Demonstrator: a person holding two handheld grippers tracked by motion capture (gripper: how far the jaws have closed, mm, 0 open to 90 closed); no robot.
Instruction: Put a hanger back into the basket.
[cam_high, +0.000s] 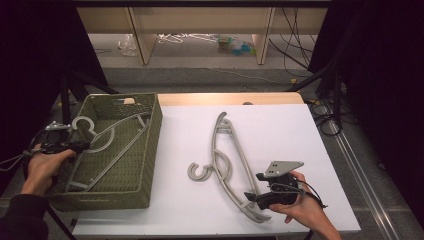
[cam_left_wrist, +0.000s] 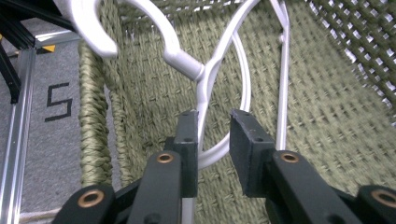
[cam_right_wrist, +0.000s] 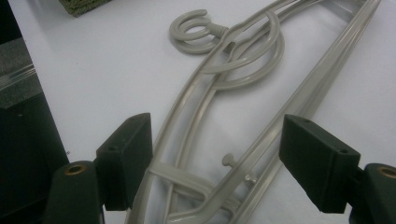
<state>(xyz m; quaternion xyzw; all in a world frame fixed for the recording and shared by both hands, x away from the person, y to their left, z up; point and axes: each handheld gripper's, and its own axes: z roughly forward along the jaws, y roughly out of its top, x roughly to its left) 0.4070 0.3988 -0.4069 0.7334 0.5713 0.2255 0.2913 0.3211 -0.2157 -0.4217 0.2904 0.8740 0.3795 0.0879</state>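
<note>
Left gripper (cam_left_wrist: 212, 135): jaws narrowly parted. The thin rail of the hanger in the basket (cam_left_wrist: 205, 74) runs between the pads, close against the left pad; a gap shows on the right side, so the pads do not clamp it. In the high view the left gripper (cam_high: 75, 146) sits at the basket's left wall, beside that hanger's hook (cam_high: 84, 125).

Right gripper (cam_right_wrist: 217, 154): jaws wide apart, straddling the lower end of the hangers on the table (cam_right_wrist: 243, 70). Neither pad presses on the plastic. In the high view the right gripper (cam_high: 252, 196) sits at the near end of these hangers (cam_high: 227, 155), right hand (cam_high: 300, 210) resting on the table.

Things: 1 pale grey hanger lies slantwise inside the green woven basket (cam_high: 150, 150), hook up near the left rim. At least 2 grey hangers lie stacked on the table, hooks to the left, arms curving from the far middle toward the near right.

Surface: white table top (cam_high: 290, 130), basket standing on its left part, a strip of wood at the far edge.

Room: dark curtains on both sides, grey floor beyond, wooden table legs, loose cables and some small clutter on the floor far off.
</note>
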